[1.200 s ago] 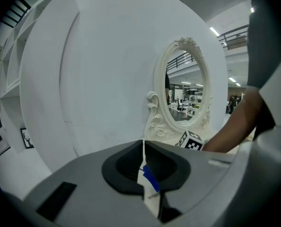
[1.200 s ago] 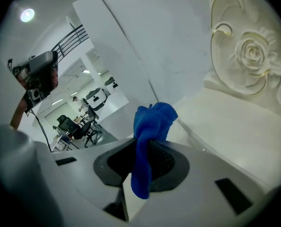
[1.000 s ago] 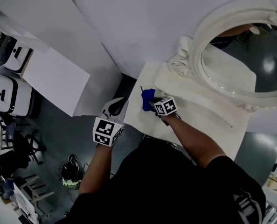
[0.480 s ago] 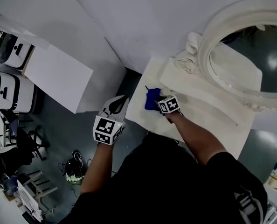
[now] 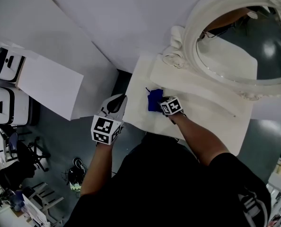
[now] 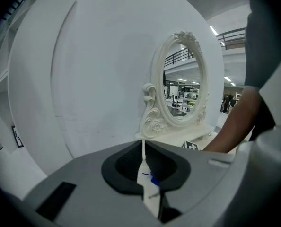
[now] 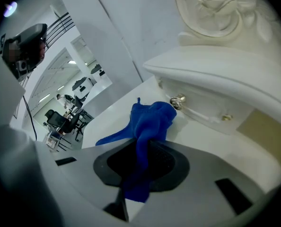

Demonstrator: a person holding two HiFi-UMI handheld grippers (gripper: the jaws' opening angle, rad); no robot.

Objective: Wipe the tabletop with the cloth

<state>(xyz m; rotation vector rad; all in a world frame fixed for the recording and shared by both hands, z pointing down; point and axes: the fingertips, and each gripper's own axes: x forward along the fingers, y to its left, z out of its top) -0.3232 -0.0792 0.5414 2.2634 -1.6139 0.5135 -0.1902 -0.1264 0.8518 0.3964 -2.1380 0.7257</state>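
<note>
A blue cloth point(image 5: 154, 100) lies bunched on the left part of the white tabletop point(image 5: 204, 119), near the mirror stand's base. My right gripper point(image 5: 162, 103) is shut on the cloth point(image 7: 151, 119), whose tail hangs down between the jaws. The right gripper point(image 7: 147, 148) sits low over the table, in front of a small drawer knob point(image 7: 177, 101). My left gripper point(image 5: 115, 109) hovers off the table's left edge, above the floor. Its jaws point(image 6: 143, 148) are shut with nothing in them. The cloth point(image 6: 153, 176) shows through the slit between them.
A large ornate white oval mirror point(image 5: 191, 30) stands on a raised base point(image 5: 197, 86) at the table's back. White panels point(image 5: 50, 86) and white machines point(image 5: 5, 103) stand to the left. A chair and cables point(image 5: 74, 176) lie on the dark floor.
The head view has swung, so the mirror sits further left in the picture. The right gripper still holds the cloth and has moved slightly over the table's left part. The left gripper has stayed off the edge.
</note>
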